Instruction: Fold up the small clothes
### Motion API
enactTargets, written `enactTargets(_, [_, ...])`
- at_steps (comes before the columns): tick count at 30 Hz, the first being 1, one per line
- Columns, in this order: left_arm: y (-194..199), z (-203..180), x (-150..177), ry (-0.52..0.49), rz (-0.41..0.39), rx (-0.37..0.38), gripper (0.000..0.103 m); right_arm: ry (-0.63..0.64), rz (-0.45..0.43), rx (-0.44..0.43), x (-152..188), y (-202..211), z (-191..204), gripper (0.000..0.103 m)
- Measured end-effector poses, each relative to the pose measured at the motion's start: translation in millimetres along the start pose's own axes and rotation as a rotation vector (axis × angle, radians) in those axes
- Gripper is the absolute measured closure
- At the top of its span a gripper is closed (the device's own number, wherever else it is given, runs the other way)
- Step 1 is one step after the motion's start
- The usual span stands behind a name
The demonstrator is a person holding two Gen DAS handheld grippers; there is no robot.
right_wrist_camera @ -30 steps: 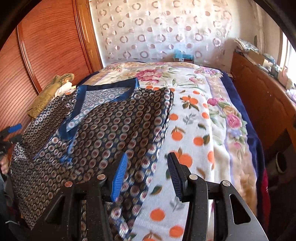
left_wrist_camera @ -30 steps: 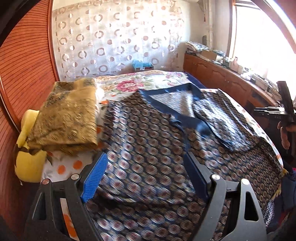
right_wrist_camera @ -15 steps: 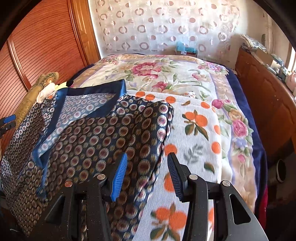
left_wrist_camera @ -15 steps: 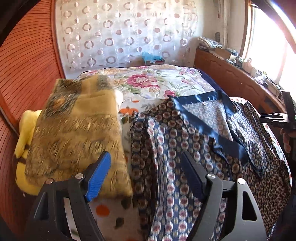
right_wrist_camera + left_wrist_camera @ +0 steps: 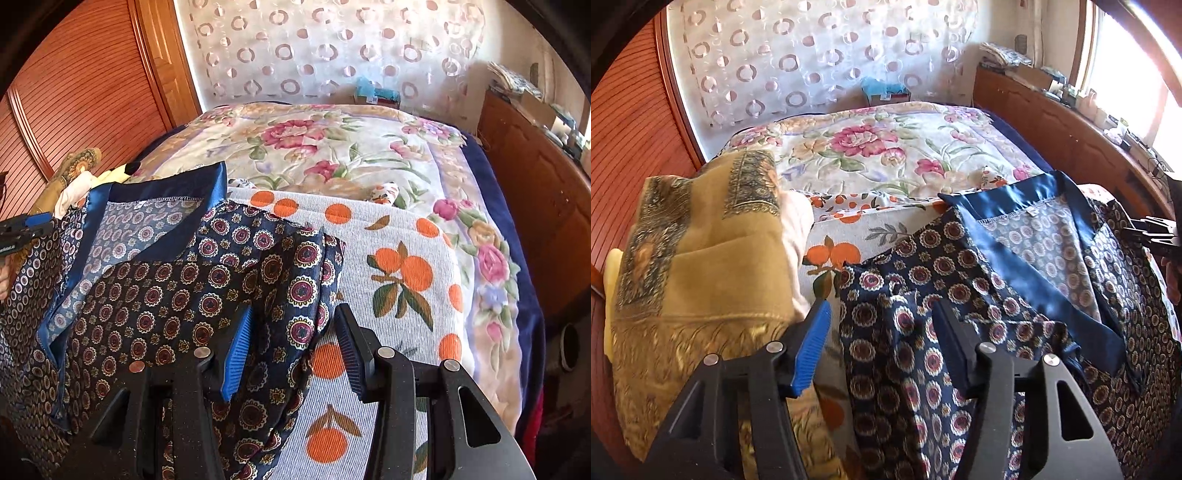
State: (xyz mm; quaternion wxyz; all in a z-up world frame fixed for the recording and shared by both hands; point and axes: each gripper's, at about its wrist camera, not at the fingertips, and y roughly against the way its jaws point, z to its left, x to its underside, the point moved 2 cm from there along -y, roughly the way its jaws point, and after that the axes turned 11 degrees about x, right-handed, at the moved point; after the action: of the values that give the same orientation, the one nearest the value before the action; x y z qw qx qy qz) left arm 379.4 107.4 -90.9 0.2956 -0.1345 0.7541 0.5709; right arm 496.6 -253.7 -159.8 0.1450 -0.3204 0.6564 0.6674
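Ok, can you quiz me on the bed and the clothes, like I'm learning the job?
1. True or false: the navy patterned garment lies on the orange-fruit sheet.
2. What sits folded beside it, on the wardrobe side? A) golden cloth B) red towel C) striped socks
3. Fill in: the garment's collar band is plain shiny ____.

Key: 1 true; 2 A; 3 blue.

patterned garment cut off below, windowsill clutter too small to identify
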Motion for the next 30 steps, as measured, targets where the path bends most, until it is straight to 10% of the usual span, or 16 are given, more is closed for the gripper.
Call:
enactTargets(16, [-29.8,2.6,-5.3,0.002,0.078,-0.025,0.039,0.068,-0.001,-0.02,-2.3,-0.3,12.3,0.056])
enactTargets(23, [-21.1,-4.7,-0.2,-0.013,0.082,0.009,0.085,0.086,0.003,-0.026,-3.7,1.3,8.9,0.063])
enactTargets(30, [-7.3,-18.6,0.9,-0.04,0.056,0.045,0.097,0.045,0.02,-0.041,-12.4,-2.8,2.5,0.084])
